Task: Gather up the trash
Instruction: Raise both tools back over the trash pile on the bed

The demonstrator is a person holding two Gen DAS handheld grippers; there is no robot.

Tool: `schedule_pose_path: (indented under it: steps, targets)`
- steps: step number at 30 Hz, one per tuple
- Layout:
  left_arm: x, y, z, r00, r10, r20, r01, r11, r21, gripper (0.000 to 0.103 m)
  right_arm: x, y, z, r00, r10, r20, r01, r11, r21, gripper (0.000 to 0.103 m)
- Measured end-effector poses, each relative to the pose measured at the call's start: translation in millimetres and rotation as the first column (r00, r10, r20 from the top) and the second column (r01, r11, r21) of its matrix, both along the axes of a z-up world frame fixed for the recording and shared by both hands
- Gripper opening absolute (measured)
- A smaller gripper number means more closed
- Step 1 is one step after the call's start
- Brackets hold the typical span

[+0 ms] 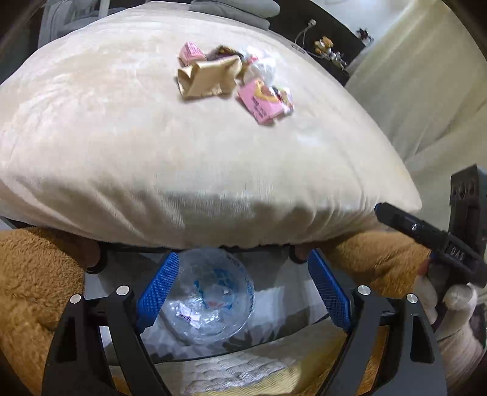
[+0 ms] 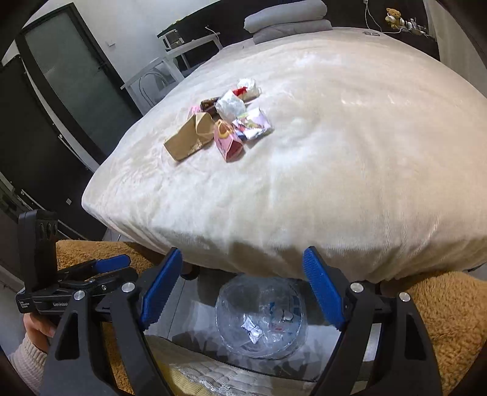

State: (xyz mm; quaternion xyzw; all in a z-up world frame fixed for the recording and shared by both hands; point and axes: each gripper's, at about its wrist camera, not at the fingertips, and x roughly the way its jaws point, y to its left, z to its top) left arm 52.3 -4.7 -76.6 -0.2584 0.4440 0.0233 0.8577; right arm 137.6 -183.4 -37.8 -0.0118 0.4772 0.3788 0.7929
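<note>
A pile of trash lies on a cream bed cover: a crumpled brown paper bag, a pink carton, a clear plastic wad, wrappers and a second pink carton. A clear plastic bin bag with a few scraps inside sits open below the bed's edge. My left gripper and right gripper are both open and empty, above the bag and short of the pile.
A brown fluffy rug lies beside the bag. The right gripper's body shows at the left view's right edge, the left one at the right view's left. Folded grey bedding lies at the bed's far end.
</note>
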Motion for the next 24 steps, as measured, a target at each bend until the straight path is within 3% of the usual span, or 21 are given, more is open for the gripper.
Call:
schedule_pose_path:
  steps: [6, 11, 24]
  targets:
    - [29, 25, 30, 0.998, 0.036, 0.044, -0.035, 0.999, -0.021, 0.085, 38, 21, 13, 0.999, 0.018, 0.028, -0.018, 1.0, -0.005, 0.081]
    - [66, 43, 43, 0.997, 0.066, 0.048, -0.067, 0.998, 0.011, 0.085, 73, 40, 15, 0.998, 0.032, 0.054, -0.031, 0.999, -0.023, 0.081]
    - [149, 87, 32, 0.99, 0.143, -0.007, -0.143, 0.99, 0.014, 0.085, 136, 102, 1, 0.979, 0.158, 0.128, -0.141, 0.981, -0.133, 0.081]
